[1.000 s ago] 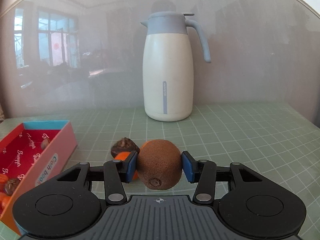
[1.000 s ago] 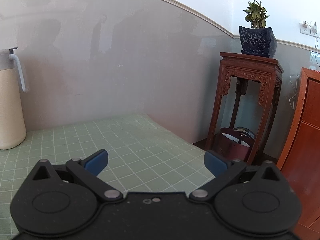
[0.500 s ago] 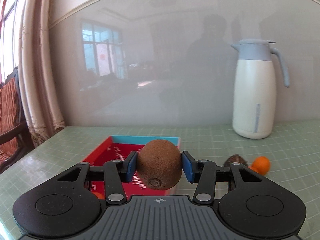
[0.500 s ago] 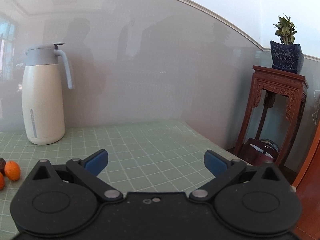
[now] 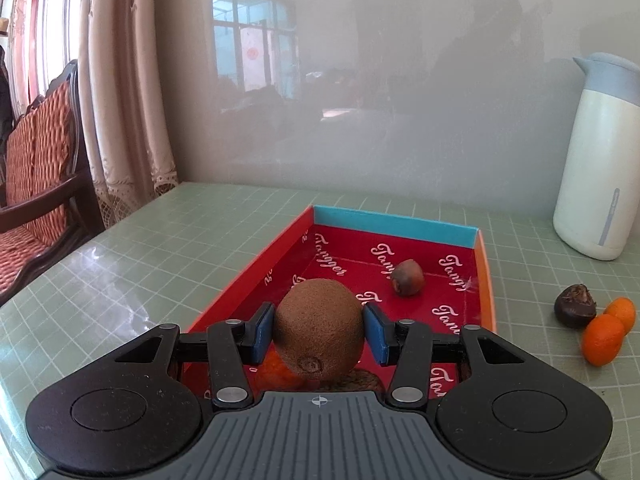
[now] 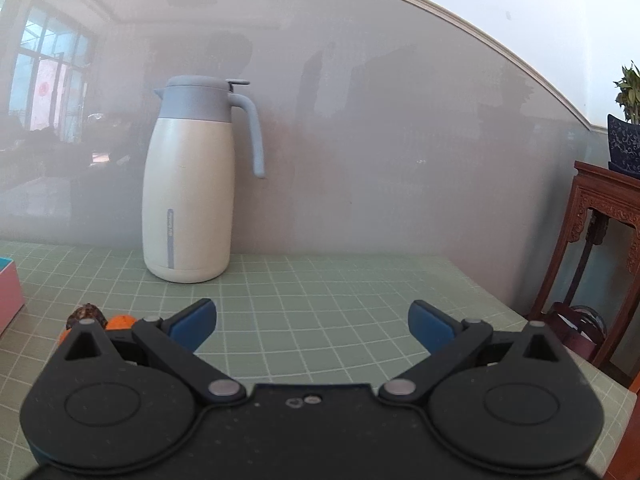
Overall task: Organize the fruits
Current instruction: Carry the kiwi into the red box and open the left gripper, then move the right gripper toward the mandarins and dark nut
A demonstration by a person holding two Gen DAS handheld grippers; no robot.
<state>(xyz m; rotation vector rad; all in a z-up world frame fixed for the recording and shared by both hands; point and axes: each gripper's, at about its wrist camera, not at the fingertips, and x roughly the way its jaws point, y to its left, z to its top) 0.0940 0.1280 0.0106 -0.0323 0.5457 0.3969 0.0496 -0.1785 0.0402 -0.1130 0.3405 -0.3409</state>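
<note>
My left gripper (image 5: 319,332) is shut on a brown kiwi (image 5: 319,330) and holds it above the near end of a red box (image 5: 280,248) with a blue far wall. A small brown fruit (image 5: 407,277) lies inside the box; an orange fruit (image 5: 276,370) and another brown one show under the kiwi. On the mat right of the box sit a dark chestnut-like fruit (image 5: 575,306) and two small oranges (image 5: 602,340). My right gripper (image 6: 312,320) stands open over the green mat, holding nothing, with the dark fruit (image 6: 86,316) and an orange (image 6: 120,322) behind its left finger.
A cream jug with a grey-blue lid (image 6: 192,184) stands at the back by the wall, also in the left wrist view (image 5: 600,160). The table's left edge faces a chair (image 5: 36,184) and curtains. A carved wooden stand (image 6: 604,248) with a plant pot is off the right edge.
The left gripper swung left with the kiwi and now hangs over the red box; the loose fruits slid to its right. The right gripper turned left, bringing the jug to centre view.
</note>
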